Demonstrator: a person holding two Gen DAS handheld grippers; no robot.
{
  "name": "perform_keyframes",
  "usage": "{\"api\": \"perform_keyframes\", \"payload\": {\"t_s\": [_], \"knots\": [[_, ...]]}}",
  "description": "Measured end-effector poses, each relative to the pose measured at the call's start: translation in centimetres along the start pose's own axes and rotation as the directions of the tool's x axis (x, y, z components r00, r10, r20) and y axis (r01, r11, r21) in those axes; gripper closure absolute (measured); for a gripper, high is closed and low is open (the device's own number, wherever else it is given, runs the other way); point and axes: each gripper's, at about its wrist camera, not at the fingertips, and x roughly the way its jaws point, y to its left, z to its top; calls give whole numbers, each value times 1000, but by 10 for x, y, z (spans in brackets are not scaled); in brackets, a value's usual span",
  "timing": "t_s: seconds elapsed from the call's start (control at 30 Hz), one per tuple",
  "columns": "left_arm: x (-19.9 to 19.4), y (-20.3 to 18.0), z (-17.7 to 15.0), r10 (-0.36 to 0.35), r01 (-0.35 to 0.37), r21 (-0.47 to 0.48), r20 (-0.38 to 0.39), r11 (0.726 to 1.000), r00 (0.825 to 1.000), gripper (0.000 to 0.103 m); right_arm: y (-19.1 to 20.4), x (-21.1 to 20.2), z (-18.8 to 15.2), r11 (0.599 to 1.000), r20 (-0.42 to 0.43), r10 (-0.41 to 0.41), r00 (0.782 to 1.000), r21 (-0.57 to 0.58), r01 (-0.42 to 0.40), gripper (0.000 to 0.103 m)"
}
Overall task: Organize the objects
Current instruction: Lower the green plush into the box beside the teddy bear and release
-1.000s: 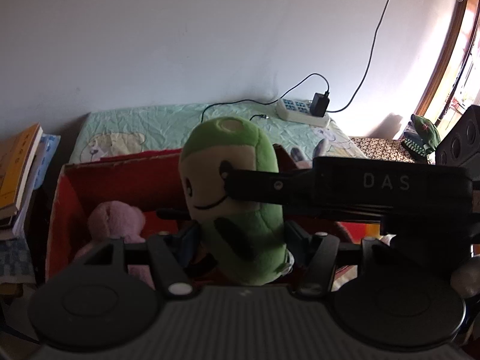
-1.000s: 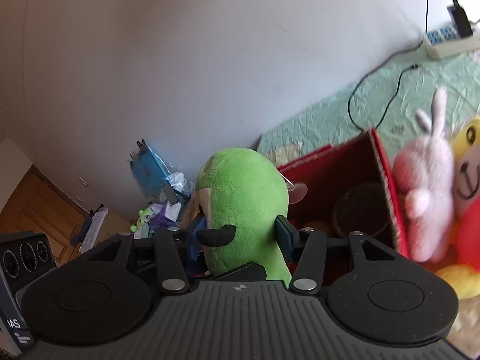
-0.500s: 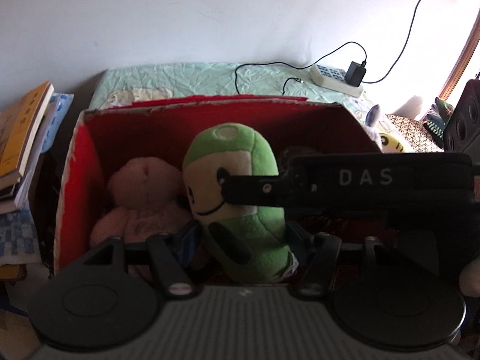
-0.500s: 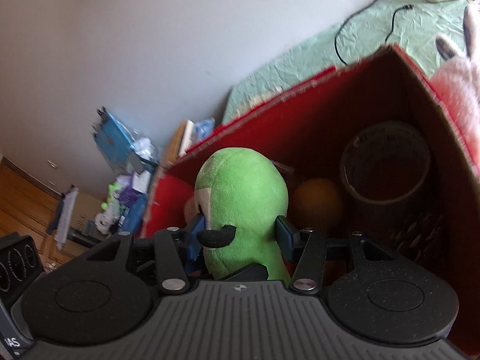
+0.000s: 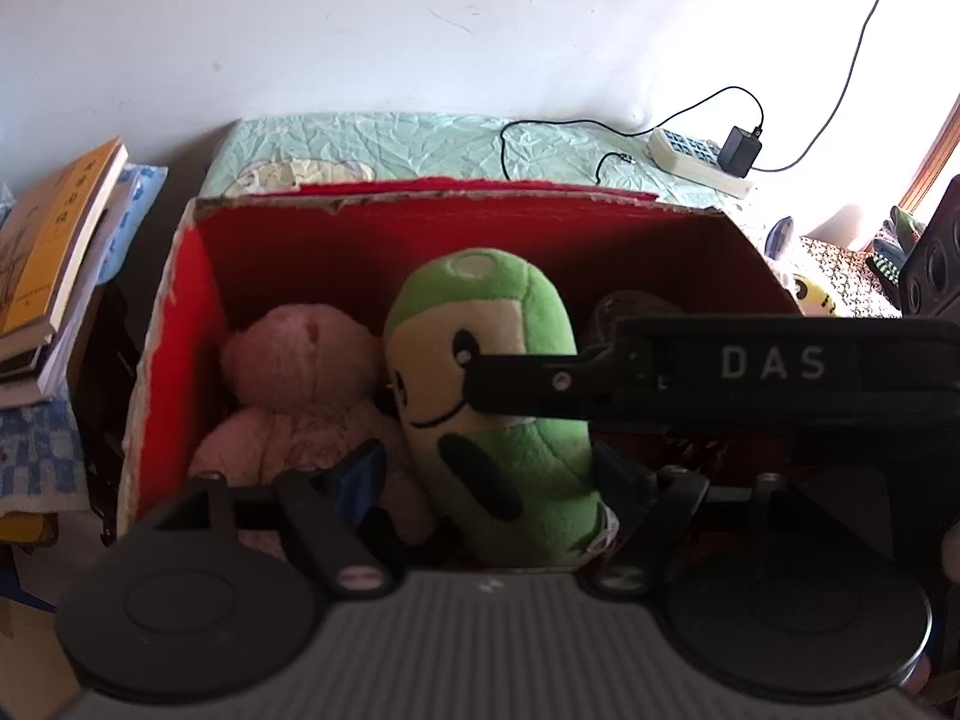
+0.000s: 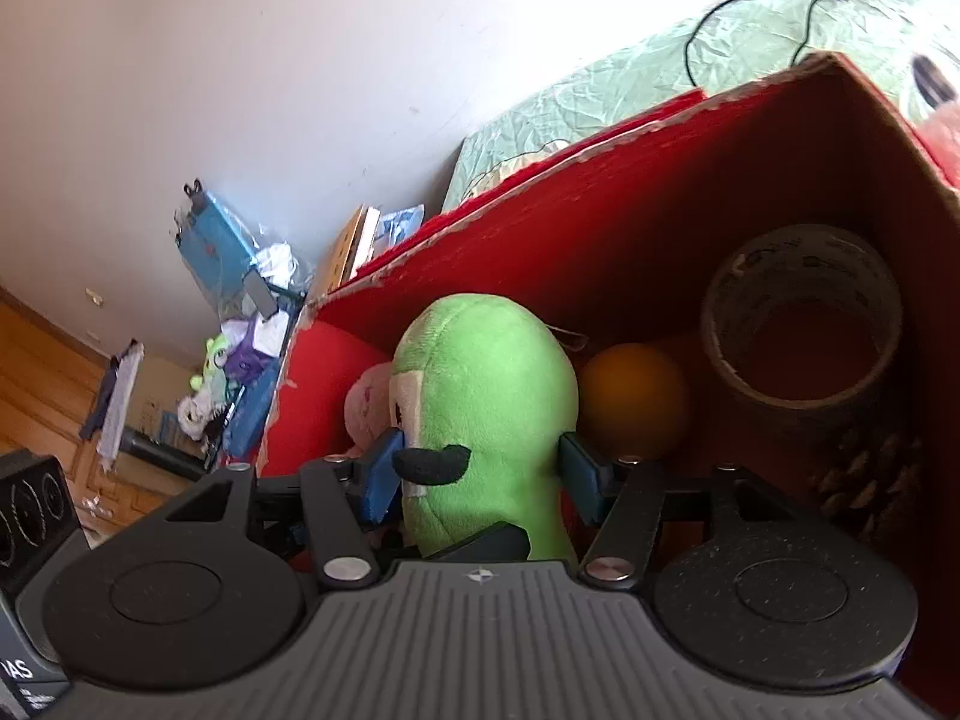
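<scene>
- Step in hand: putting the green plush toy [image 5: 492, 396] into the red box [image 5: 180, 324]. It's upright and down below the rim, beside the pink plush [image 5: 294, 384].
- My right tongs [image 6: 480, 468] are clenched on the green toy, blue pads pressing both flanks at arm height. In the left camera that same tool is the black bar marked DAS crossing the toy's face.
- My left tongs [image 5: 486, 474] straddle the toy's lower body. The left pad [image 5: 357, 474] sits just clear of the fabric; the right pad is mostly hidden behind the toy, so I can't tell if they're gripping or merely spread around it.
- Box also holds an orange ball [image 6: 633, 402] and a roll of tape [image 6: 804, 330], both to the right of the toy, the ball just beside it.
- Can't see the toy's base, so probably seated on the floor of the box, not confirmed.
- Next: lower until it rests, release the right tongs, back both tools straight up so the pads don't drag the toy or the pink plush out.
- Risk: soft toy may tip onto the ball once freed.
</scene>
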Motion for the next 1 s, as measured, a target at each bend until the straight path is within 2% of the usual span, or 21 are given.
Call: {"api": "perform_keyframes", "payload": {"t_s": [0.1, 0.27, 0.37, 0.57, 0.7, 1.0], "knots": [[-4, 0, 1, 2, -2, -7, 13, 1000, 1000, 20, -5, -7, -1, 1000, 21, 10, 1000, 21, -11, 41], [-5, -4, 2, 30, -30, -6, 8, 1000, 1000, 19, -5, -17, -2, 999, 57, 9, 998, 30, -11, 40], [-9, -6, 2, 48, -47, -5, 8, 999, 999, 19, -3, -21, -2, 1000, 70, 6, 998, 22, -7, 43], [-22, -10, 2, 82, -82, -15, 11, 997, 997, 15, 9, -34, -6, 1000, 115, 7, 993, -20, -5, 42], [-33, -15, 1, 94, -93, -25, 24, 995, 995, 15, 18, -46, -13, 997, 156, -22, 988, -68, 33, 43], [-54, -39, -6, 176, -176, -5, 34, 984, 984, 12, 21, -69, -33, 990, 204, -41, 978, -127, 68, 43]]}}
